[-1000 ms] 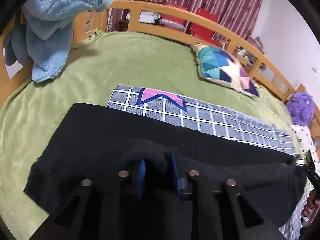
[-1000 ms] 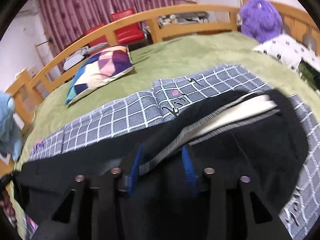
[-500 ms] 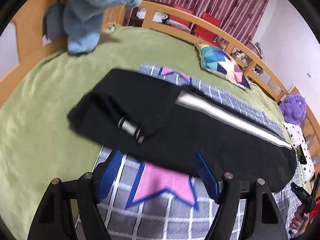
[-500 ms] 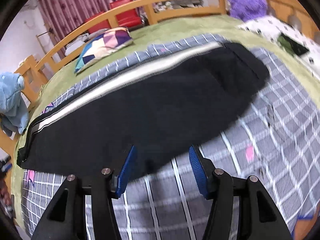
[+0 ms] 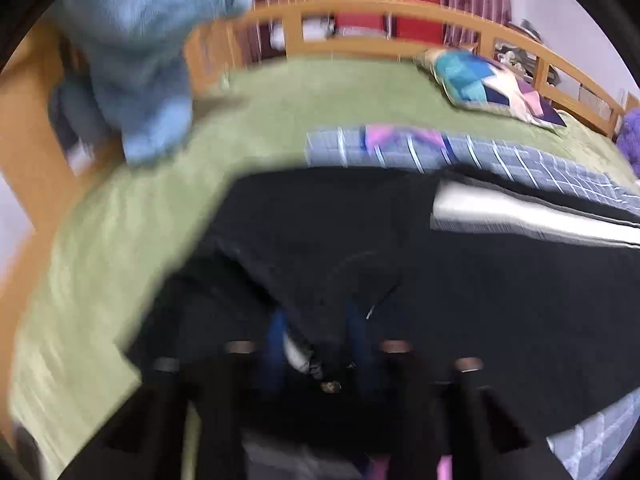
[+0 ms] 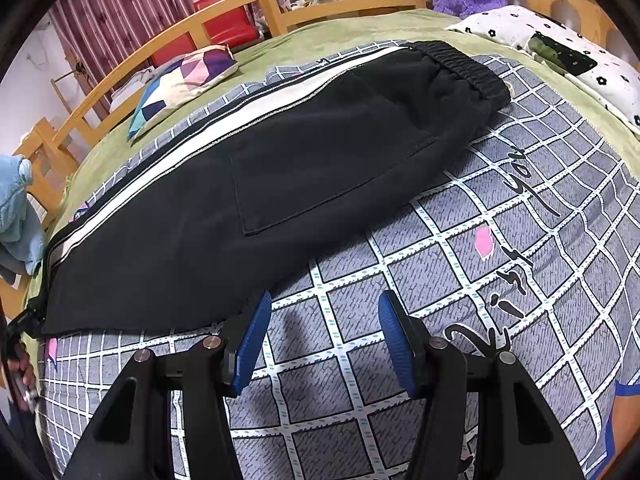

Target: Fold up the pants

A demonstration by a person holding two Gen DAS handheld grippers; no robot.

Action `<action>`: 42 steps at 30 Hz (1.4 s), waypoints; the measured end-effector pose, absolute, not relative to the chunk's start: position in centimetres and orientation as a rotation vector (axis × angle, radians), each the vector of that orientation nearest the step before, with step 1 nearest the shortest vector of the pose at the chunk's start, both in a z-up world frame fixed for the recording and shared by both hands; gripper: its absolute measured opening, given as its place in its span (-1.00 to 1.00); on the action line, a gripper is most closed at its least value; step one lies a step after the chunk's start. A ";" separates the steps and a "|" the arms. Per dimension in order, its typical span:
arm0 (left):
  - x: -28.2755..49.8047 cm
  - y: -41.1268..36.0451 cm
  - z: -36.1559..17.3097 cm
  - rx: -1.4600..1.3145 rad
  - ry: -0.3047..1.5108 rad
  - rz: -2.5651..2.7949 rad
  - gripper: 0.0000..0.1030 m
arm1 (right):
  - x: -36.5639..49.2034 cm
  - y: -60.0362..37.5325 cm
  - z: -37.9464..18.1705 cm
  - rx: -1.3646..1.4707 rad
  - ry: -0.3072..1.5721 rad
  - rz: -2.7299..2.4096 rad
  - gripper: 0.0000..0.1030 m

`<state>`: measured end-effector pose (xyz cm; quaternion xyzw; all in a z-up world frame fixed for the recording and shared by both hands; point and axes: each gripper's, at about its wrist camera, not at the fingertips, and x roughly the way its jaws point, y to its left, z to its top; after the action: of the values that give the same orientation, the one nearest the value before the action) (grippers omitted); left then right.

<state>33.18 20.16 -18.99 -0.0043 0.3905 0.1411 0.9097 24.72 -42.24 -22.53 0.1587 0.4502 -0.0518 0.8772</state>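
We see the black pants [image 6: 248, 184] lying lengthwise on the grid blanket [image 6: 500, 264], folded leg over leg, waistband at the far right and white side stripe along the far edge. Our right gripper [image 6: 320, 344] hovers over bare blanket just near of the pants, jaws apart with nothing between them. Our left gripper [image 5: 316, 340] has just been closing and now pinches a bunch of the pants' cuff end; this view is blurred. A pillow [image 6: 180, 84] lies far on the green cover [image 5: 120, 220].

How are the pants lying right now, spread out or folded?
Folded once lengthwise: the black pants lie as one long strip on the checked blanket, waistband still unfolded.
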 end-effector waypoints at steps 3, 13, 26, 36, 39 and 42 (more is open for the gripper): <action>35.9 23.2 -16.0 -0.044 0.754 0.333 -0.62 | 24.7 -42.2 -22.1 0.309 0.917 -0.121 0.06; 38.8 27.7 -13.1 -0.154 0.815 0.329 -0.08 | 25.1 -42.3 -21.3 0.316 0.895 -0.136 0.06; 25.4 22.4 -16.0 -0.286 0.810 0.185 0.51 | 23.1 -42.2 -19.5 0.376 0.864 -0.095 0.08; 24.0 21.0 -24.3 -0.638 0.828 0.035 0.43 | 26.9 -47.8 -22.3 0.543 0.842 -0.086 0.27; 25.8 21.8 -24.5 -0.677 0.809 0.056 0.43 | 29.9 -49.6 -24.6 0.637 0.858 -0.081 0.28; 27.6 22.9 -25.1 -0.742 0.780 0.098 0.41 | 32.7 -50.7 -25.3 0.658 0.806 -0.098 0.28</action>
<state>27.59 22.92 -25.10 -0.3531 0.3714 0.0466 0.8574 32.69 -50.67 -25.32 0.3141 0.3851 -0.0468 0.8665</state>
